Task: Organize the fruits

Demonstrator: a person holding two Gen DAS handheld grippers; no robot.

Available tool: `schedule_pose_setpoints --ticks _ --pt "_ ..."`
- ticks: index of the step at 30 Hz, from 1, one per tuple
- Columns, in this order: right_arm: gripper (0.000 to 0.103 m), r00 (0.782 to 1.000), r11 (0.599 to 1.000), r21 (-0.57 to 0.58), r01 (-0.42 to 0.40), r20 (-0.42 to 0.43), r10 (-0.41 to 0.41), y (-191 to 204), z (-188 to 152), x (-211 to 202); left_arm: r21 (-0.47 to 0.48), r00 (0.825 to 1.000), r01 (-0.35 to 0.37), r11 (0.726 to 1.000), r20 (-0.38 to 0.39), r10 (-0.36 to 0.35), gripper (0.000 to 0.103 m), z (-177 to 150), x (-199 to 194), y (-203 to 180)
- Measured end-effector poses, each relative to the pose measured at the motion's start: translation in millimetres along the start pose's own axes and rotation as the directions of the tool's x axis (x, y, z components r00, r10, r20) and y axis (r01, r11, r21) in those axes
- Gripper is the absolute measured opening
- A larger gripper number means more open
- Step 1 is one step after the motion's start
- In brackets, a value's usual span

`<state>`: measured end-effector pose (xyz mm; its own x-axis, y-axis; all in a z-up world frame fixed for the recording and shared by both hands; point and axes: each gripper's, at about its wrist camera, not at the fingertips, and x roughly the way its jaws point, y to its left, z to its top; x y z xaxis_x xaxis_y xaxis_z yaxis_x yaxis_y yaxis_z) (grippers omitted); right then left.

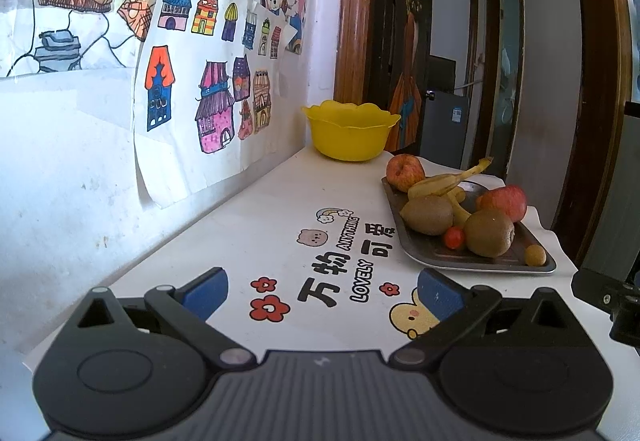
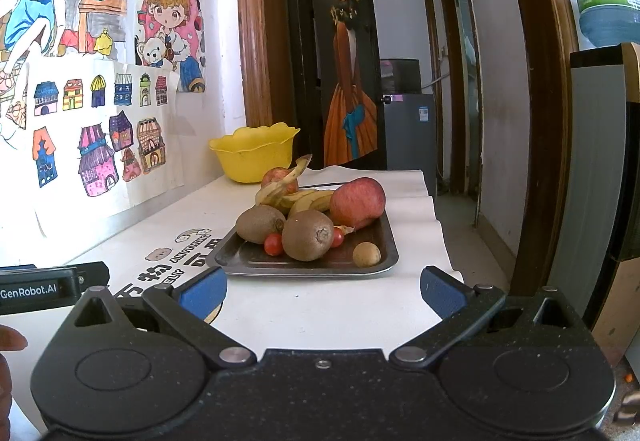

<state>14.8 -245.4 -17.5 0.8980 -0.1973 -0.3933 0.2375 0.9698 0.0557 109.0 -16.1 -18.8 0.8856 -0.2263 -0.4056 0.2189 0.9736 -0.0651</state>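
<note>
Right now both sets of tongs stand spread wide with nothing between their blue pads. The left gripper (image 1: 322, 291) hovers low over the printed table cover (image 1: 280, 225) at the bottom of its frame. The right gripper (image 2: 322, 291) hangs at the bottom centre of its view, aimed straight at the tray (image 2: 240, 261).

All the fruit in view lies heaped on that dark tray at mid-frame: two kiwis (image 2: 307, 235), two apples (image 2: 358, 201), peeled-looking banana pieces (image 2: 308, 199), cherry tomatoes (image 2: 273, 243) and a small tan round fruit (image 2: 366, 254). The yellow bowl (image 2: 254, 153) stands behind the tray, up against the wall; its inside cannot be seen, so whether any fruit is already in it is unclear.

The heap fits either a pile waiting to be sorted or fruit already gathered onto the tray. If a pick follows, the loose fruit at the tray's near edge looks easiest to take. A kiwi would want the pads closing across its short width, gently, since neighbours touching it may roll.
</note>
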Motion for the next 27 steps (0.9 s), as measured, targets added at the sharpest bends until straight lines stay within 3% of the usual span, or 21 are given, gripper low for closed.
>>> schedule_pose_setpoints --ticks 27 --pt "0.102 1.0 1.0 0.001 -0.004 -0.002 0.004 0.9 0.0 -0.5 0.008 1.0 -0.006 1.0 -0.023 0.007 0.102 -1.2 -0.5 -2.8"
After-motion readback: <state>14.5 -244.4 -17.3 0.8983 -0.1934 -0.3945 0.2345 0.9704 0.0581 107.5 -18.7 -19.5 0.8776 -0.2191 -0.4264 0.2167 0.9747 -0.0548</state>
